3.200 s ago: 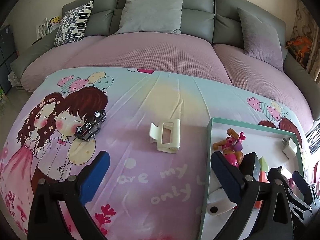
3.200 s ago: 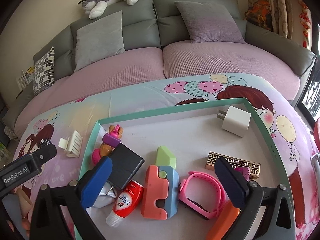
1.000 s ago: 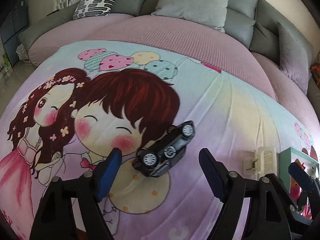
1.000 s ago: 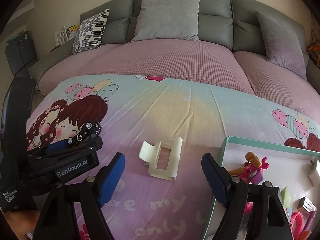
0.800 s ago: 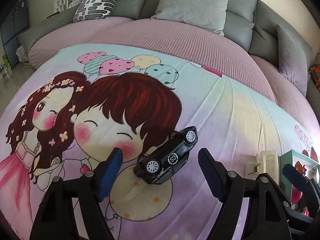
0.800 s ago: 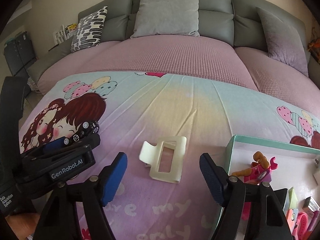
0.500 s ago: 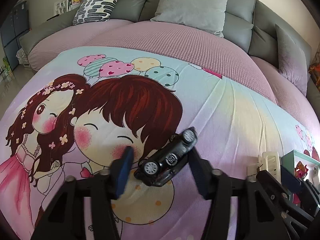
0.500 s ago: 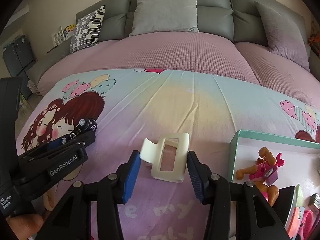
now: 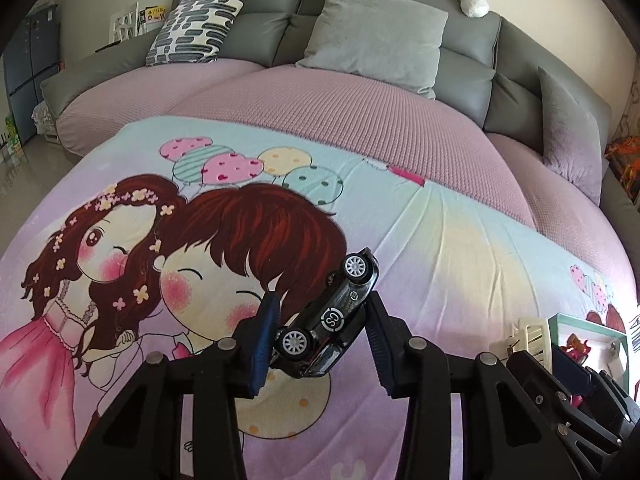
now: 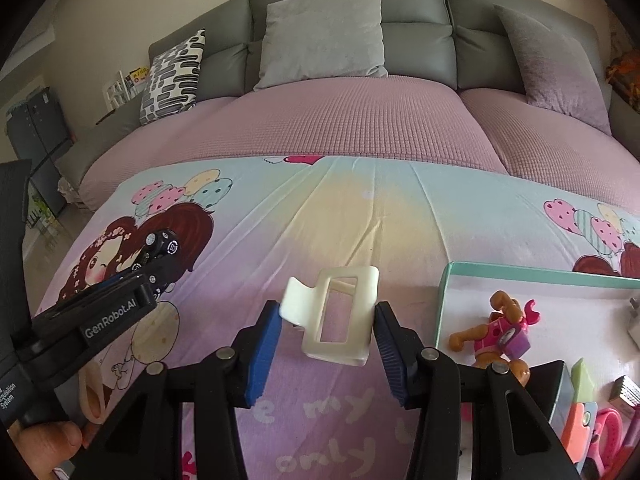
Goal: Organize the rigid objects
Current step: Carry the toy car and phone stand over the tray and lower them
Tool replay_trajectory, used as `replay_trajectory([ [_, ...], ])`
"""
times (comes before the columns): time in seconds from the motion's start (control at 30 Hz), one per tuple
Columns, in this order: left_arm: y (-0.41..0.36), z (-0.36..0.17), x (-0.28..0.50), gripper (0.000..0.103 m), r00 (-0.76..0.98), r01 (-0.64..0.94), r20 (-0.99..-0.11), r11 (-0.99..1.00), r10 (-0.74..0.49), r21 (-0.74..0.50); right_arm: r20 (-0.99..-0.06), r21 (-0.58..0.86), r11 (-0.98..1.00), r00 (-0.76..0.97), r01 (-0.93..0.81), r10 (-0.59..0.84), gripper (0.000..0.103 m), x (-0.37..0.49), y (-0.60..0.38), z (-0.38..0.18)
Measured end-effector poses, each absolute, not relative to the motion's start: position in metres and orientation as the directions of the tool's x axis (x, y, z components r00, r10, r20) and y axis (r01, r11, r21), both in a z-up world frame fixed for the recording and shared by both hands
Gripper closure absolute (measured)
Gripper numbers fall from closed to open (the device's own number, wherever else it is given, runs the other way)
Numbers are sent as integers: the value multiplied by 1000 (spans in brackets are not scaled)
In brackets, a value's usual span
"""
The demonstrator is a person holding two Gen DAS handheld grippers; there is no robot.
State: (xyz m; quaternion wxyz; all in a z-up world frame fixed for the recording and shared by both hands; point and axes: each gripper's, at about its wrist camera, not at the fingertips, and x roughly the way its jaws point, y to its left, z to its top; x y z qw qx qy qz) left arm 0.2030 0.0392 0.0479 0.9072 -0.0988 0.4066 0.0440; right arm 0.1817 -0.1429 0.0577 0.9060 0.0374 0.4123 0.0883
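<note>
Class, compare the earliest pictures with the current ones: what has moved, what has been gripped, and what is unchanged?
Both claws left the tray and came to loose items on the bedspread. The left claw has just been closing and now clamps the black toy car, tilted nose up. The right claw has closed on the cream hair clip. The teal tray and its contents stayed as they were.

Each camera sits just behind its own fingers and looks forward and down, close over the printed cloth (image 9: 460, 248), toward the grey sofa (image 10: 416, 40). The left view faces the cloth's left part; the right view faces the middle. Both share the sofa, the cloth and the green-rimmed tray (image 10: 520, 271).
</note>
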Motion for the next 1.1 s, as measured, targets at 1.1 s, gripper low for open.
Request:
replay_trajectory([
  [1.1,-100,117,89,58,688,221,-679,965,-256,-140,-744,91,977,665,192,-61,52,42,-278,96],
])
